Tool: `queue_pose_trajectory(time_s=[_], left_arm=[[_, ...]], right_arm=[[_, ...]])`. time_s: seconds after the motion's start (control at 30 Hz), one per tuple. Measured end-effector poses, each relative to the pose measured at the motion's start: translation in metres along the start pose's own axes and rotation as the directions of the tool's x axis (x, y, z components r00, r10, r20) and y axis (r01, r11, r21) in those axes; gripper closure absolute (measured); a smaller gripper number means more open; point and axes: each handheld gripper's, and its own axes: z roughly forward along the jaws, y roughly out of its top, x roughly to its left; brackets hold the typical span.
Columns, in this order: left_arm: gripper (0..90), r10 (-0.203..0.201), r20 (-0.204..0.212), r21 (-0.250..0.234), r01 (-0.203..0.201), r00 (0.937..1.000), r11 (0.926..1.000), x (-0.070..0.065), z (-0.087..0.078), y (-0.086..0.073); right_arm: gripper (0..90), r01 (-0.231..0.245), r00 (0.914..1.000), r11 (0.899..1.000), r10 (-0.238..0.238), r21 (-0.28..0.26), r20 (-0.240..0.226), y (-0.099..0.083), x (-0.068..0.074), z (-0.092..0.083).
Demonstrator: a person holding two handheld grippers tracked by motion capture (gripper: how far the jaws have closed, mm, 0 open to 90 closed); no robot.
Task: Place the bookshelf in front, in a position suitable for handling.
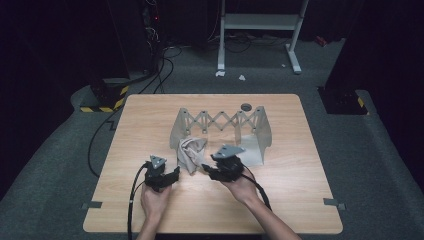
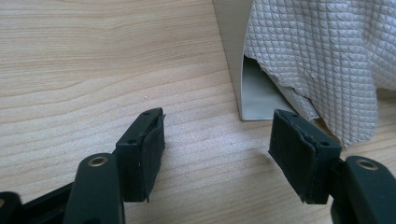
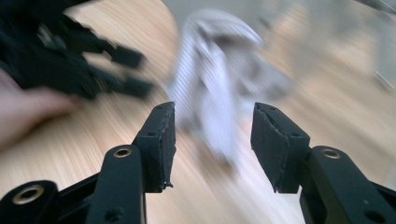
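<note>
Two grippers sit on the near side of the folding rack (image 1: pixel 223 127), a grey accordion-type stand mid-table (image 1: pixel 150 112). Cloth (image 1: pixel 191 152), a white quilted rag, hangs over the rack's left end panel, its lower edge bunched on the wood just in front of that panel. Left gripper (image 1: pixel 172 176) is near the rack's left front corner, jaws spread w/ nothing between them; in the left gripper view the cloth (image 2: pixel 322 60) drapes just beyond its right pad, not touching. Right gripper (image 1: pixel 209 171) is right beside the cloth, in front of the rack's middle, jaws wide apart, bare wood between; its own view is blurred, cloth (image 3: pixel 219 74) ahead of the pads, no contact.
</note>
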Motion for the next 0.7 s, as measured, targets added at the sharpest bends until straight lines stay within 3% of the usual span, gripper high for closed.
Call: queue_pose_trajectory(time_s=[0.07, 0.13, 0.2, 0.27, 0.37, 0.5, 0.57, 0.7], left_arm=[[35.8, -0.001, 0.002, -0.001, 0.001, 1.0000, 1.0000, 0.000, 0.000, 0.000], [35.8, 0.000, 0.004, -0.003, 0.000, 1.0000, 1.0000, 0.000, 0.000, 0.000], [35.9, 0.003, 0.005, -0.003, -0.002, 1.0000, 1.0000, -0.001, 0.000, 0.000], [36.4, 0.008, 0.006, -0.003, -0.007, 1.0000, 1.0000, -0.001, 0.000, 0.000], [36.7, 0.004, 0.007, -0.002, -0.004, 1.0000, 1.0000, -0.001, 0.000, 0.000], [37.7, 0.013, 0.018, 0.003, -0.013, 0.9997, 0.9999, -0.001, -0.002, 0.000], [37.9, 0.042, 0.020, 0.005, -0.042, 0.9989, 0.9991, -0.004, -0.005, -0.002], [39.2, 0.084, 0.050, -0.014, -0.084, 0.9952, 0.9964, -0.013, -0.019, -0.007]], right_arm=[[51.9, -0.044, 0.9968, 0.999, 0.045, -0.015, 0.065, -0.022, -0.008, -0.013], [51.1, -0.110, 0.9845, 0.993, 0.114, -0.036, 0.134, -0.044, -0.022, -0.023], [50.4, -0.164, 0.9630, 0.986, 0.166, -0.028, 0.212, -0.058, -0.039, -0.024], [50.2, -0.193, 0.9462, 0.981, 0.194, -0.027, 0.259, -0.063, -0.055, -0.020], [50.8, -0.212, 0.9307, 0.977, 0.203, -0.004, 0.304, -0.063, -0.070, -0.010], [50.9, -0.216, 0.9261, 0.974, 0.183, 0.067, 0.330, -0.064, -0.086, 0.008], [50.7, -0.203, 0.9243, 0.975, 0.161, 0.087, 0.346, -0.065, -0.089, 0.011], [48.0, -0.215, 0.9277, 0.973, 0.177, 0.083, 0.329, -0.070, -0.095, 0.011]])
